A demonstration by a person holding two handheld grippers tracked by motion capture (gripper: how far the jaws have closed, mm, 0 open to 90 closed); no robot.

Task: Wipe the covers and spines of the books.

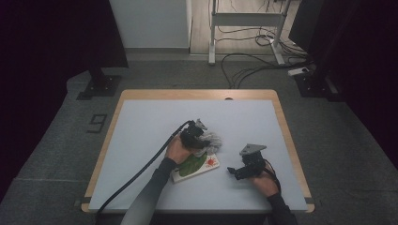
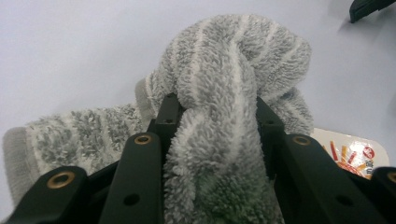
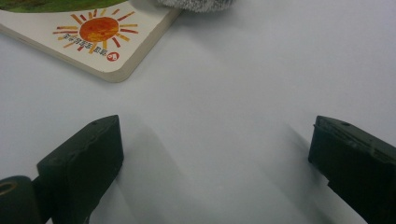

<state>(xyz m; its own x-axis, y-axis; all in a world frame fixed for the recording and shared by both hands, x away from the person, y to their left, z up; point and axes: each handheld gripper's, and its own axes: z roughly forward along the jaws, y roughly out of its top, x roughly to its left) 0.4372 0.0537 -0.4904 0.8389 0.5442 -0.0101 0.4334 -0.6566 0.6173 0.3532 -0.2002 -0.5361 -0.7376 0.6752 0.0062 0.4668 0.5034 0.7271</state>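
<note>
Already the left hand-held gripper pinches the grey striped towel, bunched over the far edge of the book mid-counter; where it goes remains. The right hand-held gripper, jaws spread, rests empty nearby.

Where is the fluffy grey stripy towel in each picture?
High view: the fluffy grey-and-white striped towel sits mid-table, in the left gripper.
Left gripper view: bunched in the centre, clamped between the black jaws.
Right gripper view: a sliver at the top edge.
Shared landmark: the sun-picture board book.
</note>
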